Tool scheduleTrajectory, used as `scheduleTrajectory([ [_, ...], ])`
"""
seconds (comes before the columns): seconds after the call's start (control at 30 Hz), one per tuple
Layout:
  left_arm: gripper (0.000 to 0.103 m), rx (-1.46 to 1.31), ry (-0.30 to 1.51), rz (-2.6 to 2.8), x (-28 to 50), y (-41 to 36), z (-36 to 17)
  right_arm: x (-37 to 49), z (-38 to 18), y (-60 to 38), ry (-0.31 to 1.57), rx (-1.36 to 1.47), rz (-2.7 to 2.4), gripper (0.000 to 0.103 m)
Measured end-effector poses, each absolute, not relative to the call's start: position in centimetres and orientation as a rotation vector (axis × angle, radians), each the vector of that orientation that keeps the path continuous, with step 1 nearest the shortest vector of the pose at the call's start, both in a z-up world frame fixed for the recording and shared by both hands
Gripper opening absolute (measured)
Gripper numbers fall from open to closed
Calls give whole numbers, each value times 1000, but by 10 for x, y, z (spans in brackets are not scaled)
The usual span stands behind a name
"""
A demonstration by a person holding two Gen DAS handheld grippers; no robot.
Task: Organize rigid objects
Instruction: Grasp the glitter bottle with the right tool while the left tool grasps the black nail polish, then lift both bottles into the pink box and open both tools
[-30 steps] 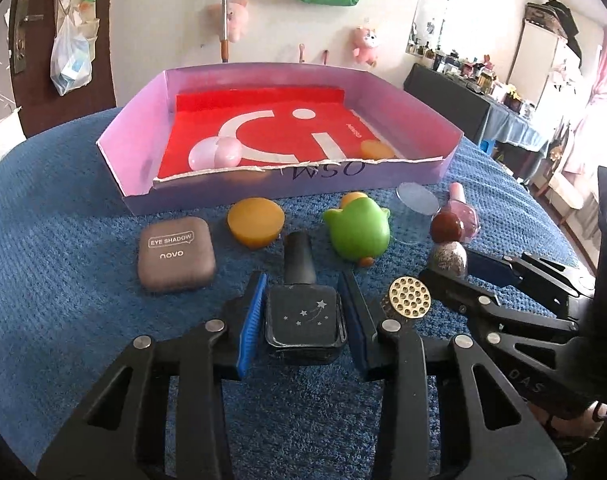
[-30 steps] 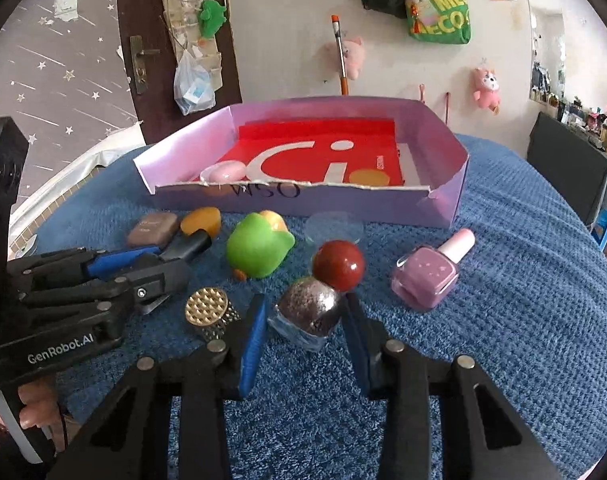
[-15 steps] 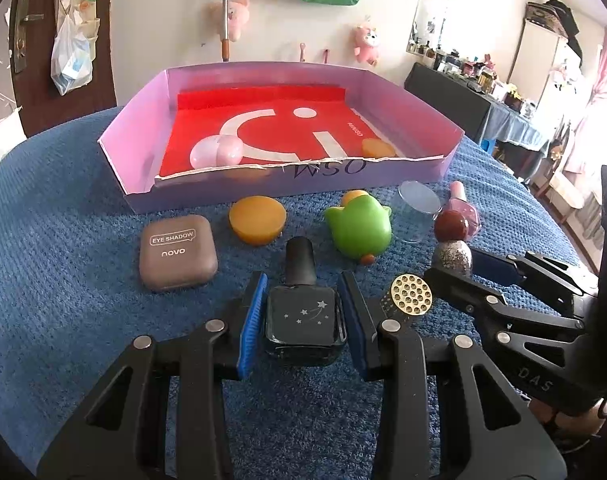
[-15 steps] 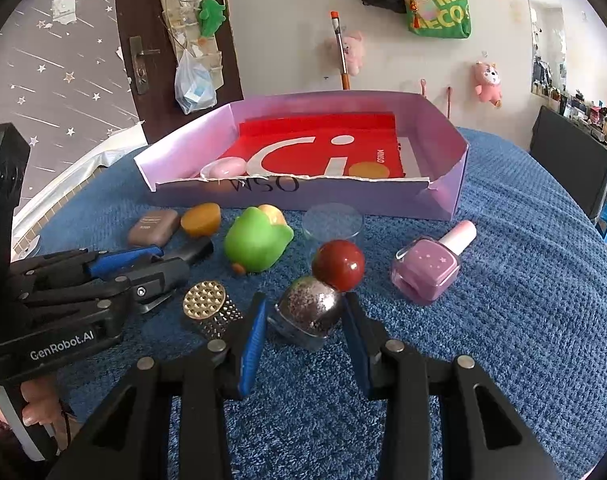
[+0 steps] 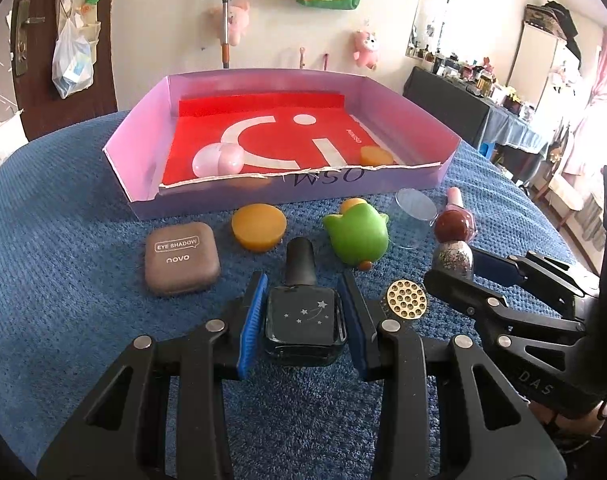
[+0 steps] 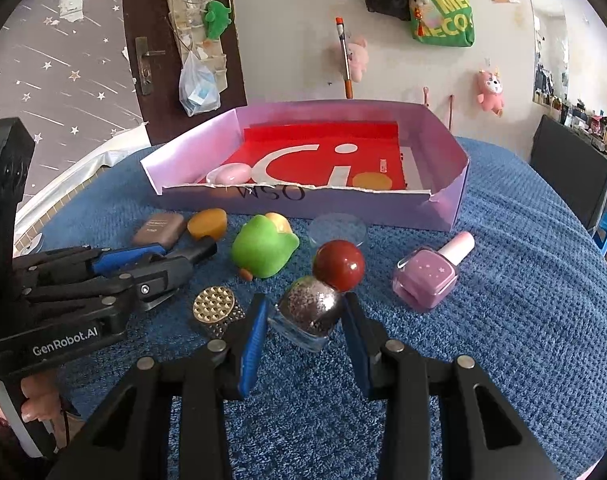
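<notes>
Left wrist view: left gripper [image 5: 303,300] narrowed onto dark nail polish bottle [image 5: 303,320], blue pads against both flat sides, bottle lying on blue blanket [image 5: 63,280] in front of purple box [image 5: 343,186]. Right wrist view: right gripper [image 6: 305,306] nearly closed on glitter bottle [image 6: 307,316], round red cap poking out ahead. Probably both gripped low and square so neither slips on the lift toward the box. Against a second ago, no change: same grips, same spots, nothing raised yet.

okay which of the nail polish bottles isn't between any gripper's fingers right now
The pink nail polish bottle, lying free on the blue cloth. The dark bottle sits in the left gripper, the glitter bottle in the right gripper.
</notes>
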State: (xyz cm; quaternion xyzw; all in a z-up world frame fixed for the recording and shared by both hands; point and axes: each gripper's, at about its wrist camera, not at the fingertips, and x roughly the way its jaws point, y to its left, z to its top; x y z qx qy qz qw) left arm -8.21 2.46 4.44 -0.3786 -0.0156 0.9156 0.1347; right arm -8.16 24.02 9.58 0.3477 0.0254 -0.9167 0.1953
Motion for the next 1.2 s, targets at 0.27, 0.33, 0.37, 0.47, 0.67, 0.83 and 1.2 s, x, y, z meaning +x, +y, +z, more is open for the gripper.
scheduleTrajectory([
  [0.27,34,-1095,-44,2656,-81,25,45,-81,99,240,76,967,-2566,40],
  [0.33,34,-1089,-44,2659,-81,25,46,-82,99,240,76,965,-2567,40],
  [0.37,34,-1087,-43,2660,-81,25,47,-81,99,240,76,965,-2567,40],
  [0.47,34,-1076,-43,2662,-81,25,50,-81,102,240,81,955,-2571,40],
  [0.67,34,-1051,-46,2664,-87,24,64,-83,113,241,90,927,-2573,40],
  [0.83,34,-1036,-70,2655,-103,21,76,-92,127,238,114,894,-2565,40],
  [1.2,34,-1063,-36,2542,-164,22,94,-162,156,225,172,884,-2387,40],
])
